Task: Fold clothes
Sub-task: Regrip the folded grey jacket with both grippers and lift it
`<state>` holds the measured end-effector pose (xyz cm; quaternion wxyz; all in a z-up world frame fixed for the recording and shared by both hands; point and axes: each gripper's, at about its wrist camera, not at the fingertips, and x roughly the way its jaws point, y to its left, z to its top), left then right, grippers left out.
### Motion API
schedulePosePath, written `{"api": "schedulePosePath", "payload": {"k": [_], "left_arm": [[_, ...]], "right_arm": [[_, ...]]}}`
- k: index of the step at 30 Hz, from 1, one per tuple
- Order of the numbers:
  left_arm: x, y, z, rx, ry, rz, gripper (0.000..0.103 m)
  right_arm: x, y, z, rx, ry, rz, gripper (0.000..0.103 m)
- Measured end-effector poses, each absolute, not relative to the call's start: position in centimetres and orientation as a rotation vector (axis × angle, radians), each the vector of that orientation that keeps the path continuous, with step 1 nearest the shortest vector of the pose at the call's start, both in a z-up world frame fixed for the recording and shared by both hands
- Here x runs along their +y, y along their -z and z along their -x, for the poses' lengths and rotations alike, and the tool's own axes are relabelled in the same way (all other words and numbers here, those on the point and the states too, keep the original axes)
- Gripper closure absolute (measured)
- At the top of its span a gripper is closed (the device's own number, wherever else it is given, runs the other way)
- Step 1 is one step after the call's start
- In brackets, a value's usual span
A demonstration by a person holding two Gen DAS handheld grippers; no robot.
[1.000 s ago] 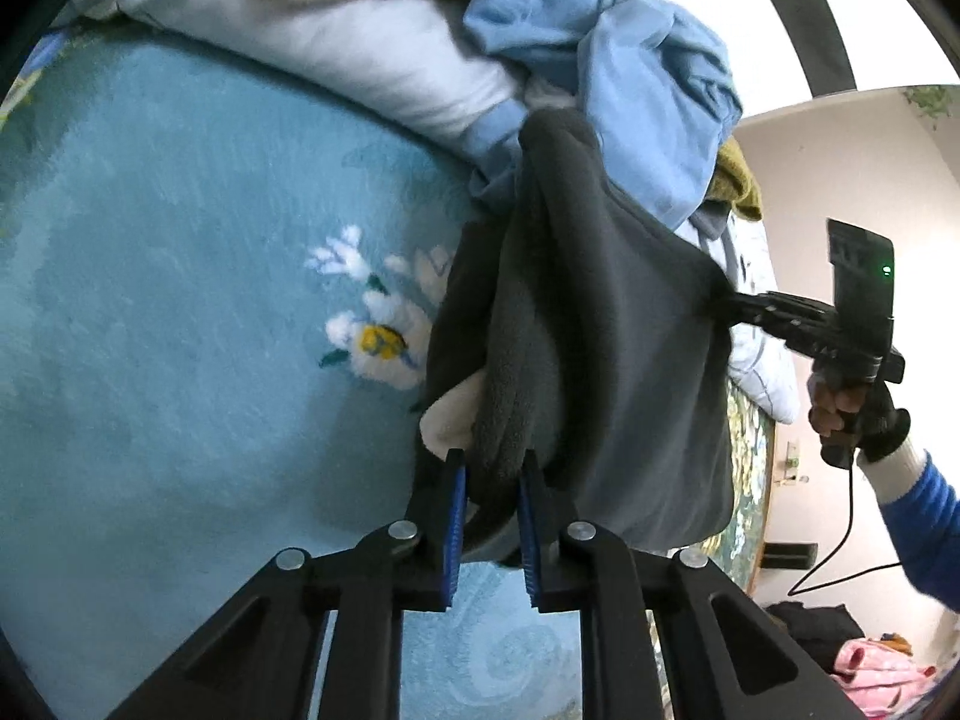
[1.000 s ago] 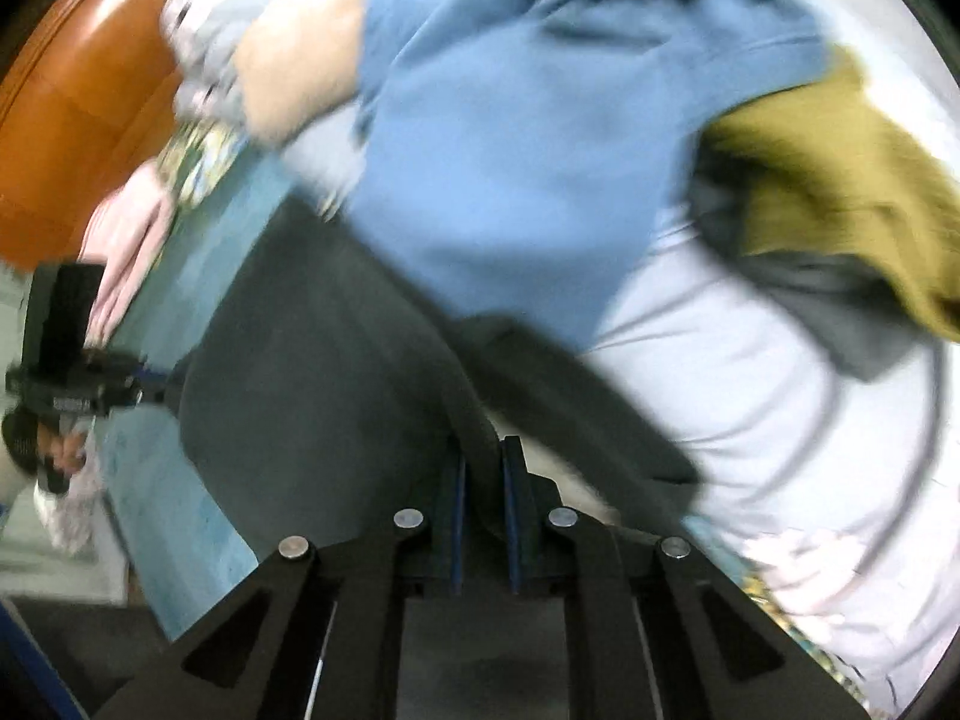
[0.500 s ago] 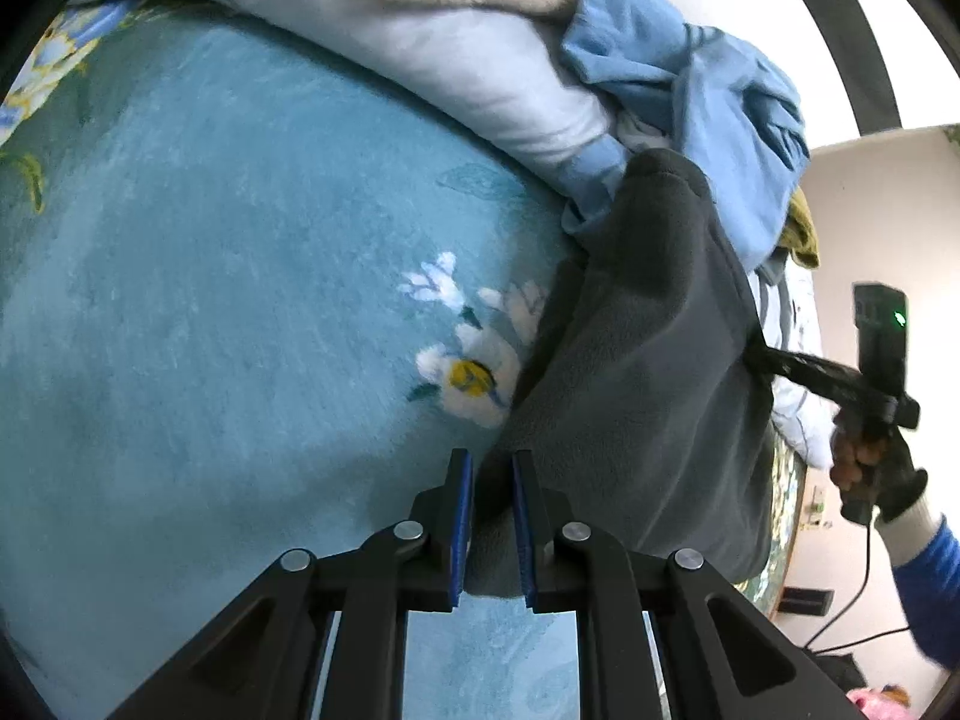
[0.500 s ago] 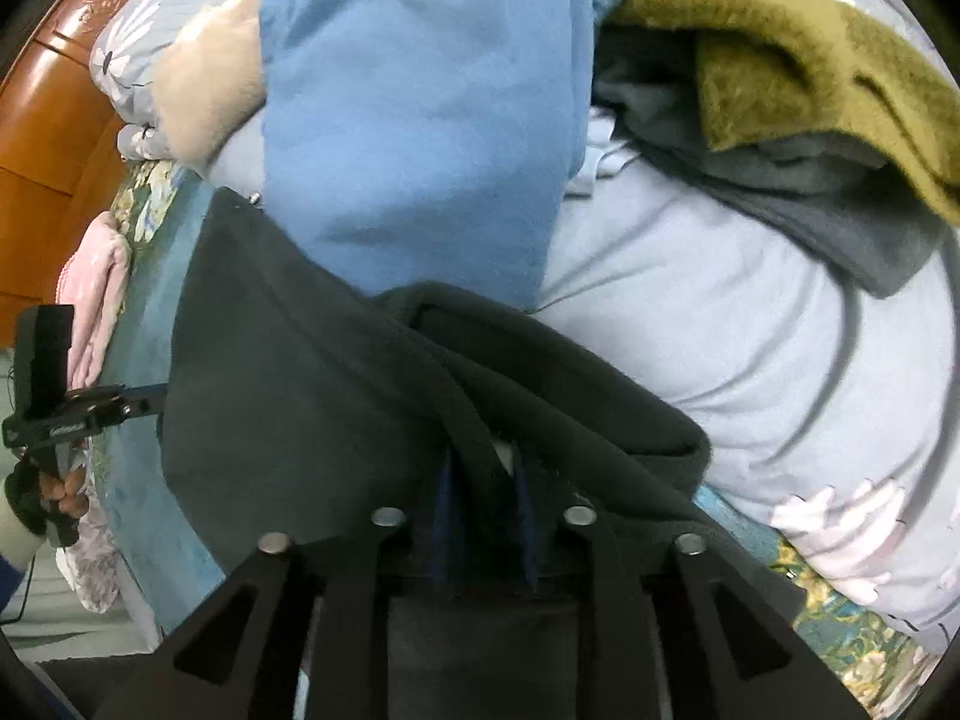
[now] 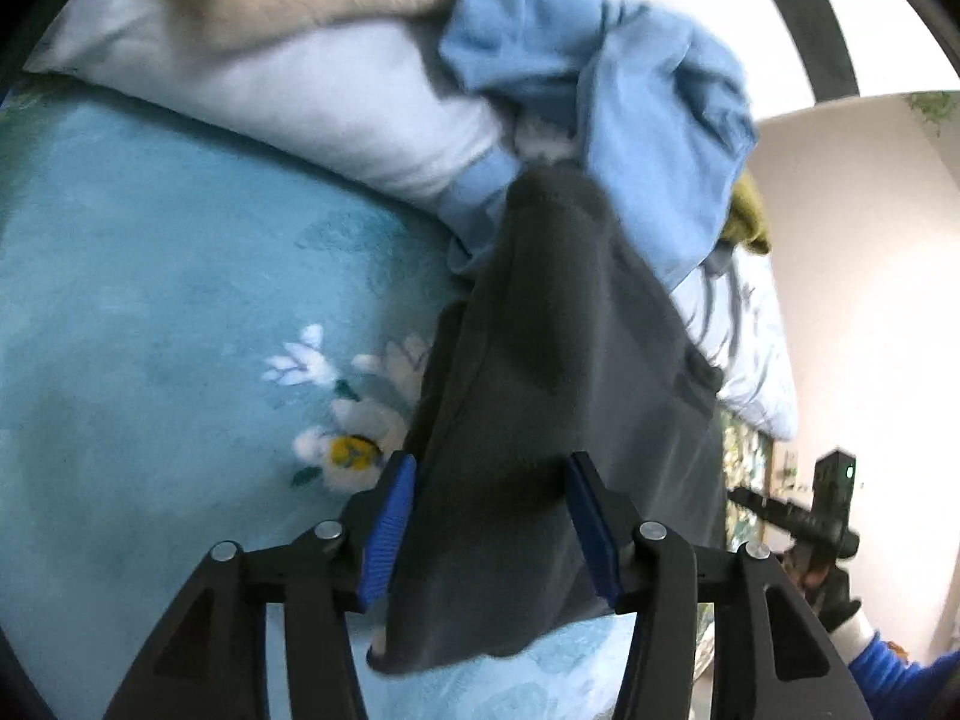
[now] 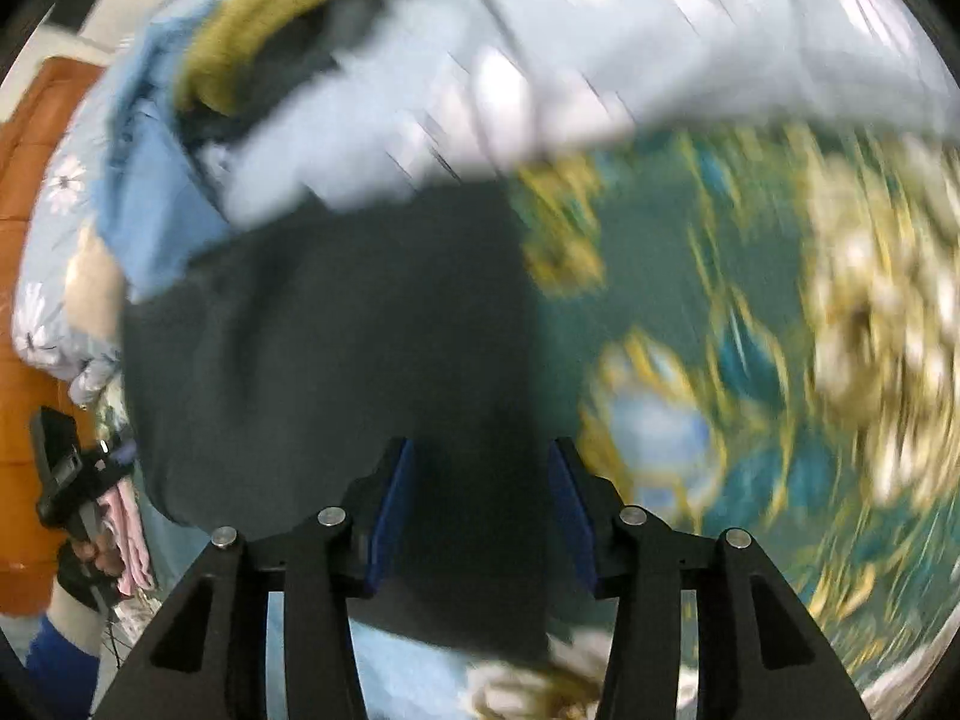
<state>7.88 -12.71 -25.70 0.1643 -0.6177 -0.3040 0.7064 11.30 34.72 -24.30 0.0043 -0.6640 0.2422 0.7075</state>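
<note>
A dark grey fleece garment (image 5: 558,372) lies folded on the teal flowered blanket (image 5: 150,300). Its near edge sits between the blue pads of my left gripper (image 5: 489,531). Those jaws are opening and stand wide, no longer pinching the cloth. In the blurred right wrist view the same garment (image 6: 336,348) spreads under my right gripper (image 6: 480,516). That gripper's jaws are also opening, with cloth between the pads but not squeezed. Each view shows the other gripper in a hand with a blue sleeve: the right gripper (image 5: 804,522) and the left gripper (image 6: 66,474).
Behind the garment is a pile: a light blue top (image 5: 630,96), an olive piece (image 5: 747,216) and a pale duvet (image 5: 300,96). A teal and gold bedspread (image 6: 750,330) lies to the right. A wooden headboard (image 6: 36,180) and pink clothes (image 6: 129,540) are at the left.
Both grippers were shut on the dark garment and have since spread their jaws. The garment has come down onto the bed. The right wrist view has swung and rolled toward the bedspread.
</note>
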Motion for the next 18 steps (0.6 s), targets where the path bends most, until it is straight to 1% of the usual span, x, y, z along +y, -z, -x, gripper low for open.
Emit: {"api": "schedulePosePath", "payload": {"k": [2,3,4,6,9,12,13,14,15,16,17,18], "left_arm": [[-12.1,26.2,-7.4,-0.839,-2.016,1.785,0.051],[-11.9,26.2,-7.3,-0.814,-2.037,1.8,0.054],[-11.8,26.3,-7.2,-0.794,-2.059,1.813,0.055],[-11.9,26.6,-7.1,-0.782,-2.087,1.841,0.055],[-12.0,27.3,-6.9,-0.831,-2.065,1.866,0.054],[-12.0,26.2,-6.9,-0.86,-2.034,1.824,0.052],[-12.0,25.7,-7.1,-0.861,-2.035,1.806,0.041],[-12.2,25.2,-7.4,-0.864,-2.035,1.792,0.022],[-12.3,24.8,-7.6,-0.867,-2.035,1.778,0.015],[-12.5,24.4,-8.0,-0.868,-2.039,1.765,0.005],[-12.8,24.2,-8.4,-0.869,-2.046,1.756,0.0],[-13.1,24.0,-8.9,-0.87,-2.053,1.749,0.0]], "right_arm": [[35.3,25.3,-12.7,0.892,-2.174,2.057,0.055],[35.5,25.4,-13.0,0.945,-2.17,2.033,0.055],[35.7,25.5,-13.1,0.973,-2.167,2.013,0.055],[36.6,25.8,-13.2,0.996,-2.155,2.0,0.055],[38.1,26.1,-13.0,1.061,-2.135,1.995,0.055],[38.5,25.8,-12.9,1.115,-2.16,1.984,0.054],[38.5,25.8,-13.0,1.144,-2.171,1.981,0.047],[38.5,25.8,-13.2,1.175,-2.177,1.978,0.032],[38.6,25.9,-13.5,1.2,-2.179,1.971,0.025],[38.6,26.0,-14.0,1.216,-2.177,1.961,0.015],[38.6,26.2,-14.4,1.232,-2.175,1.95,0.013],[38.8,26.5,-14.8,1.266,-2.167,1.936,0.013]]}}
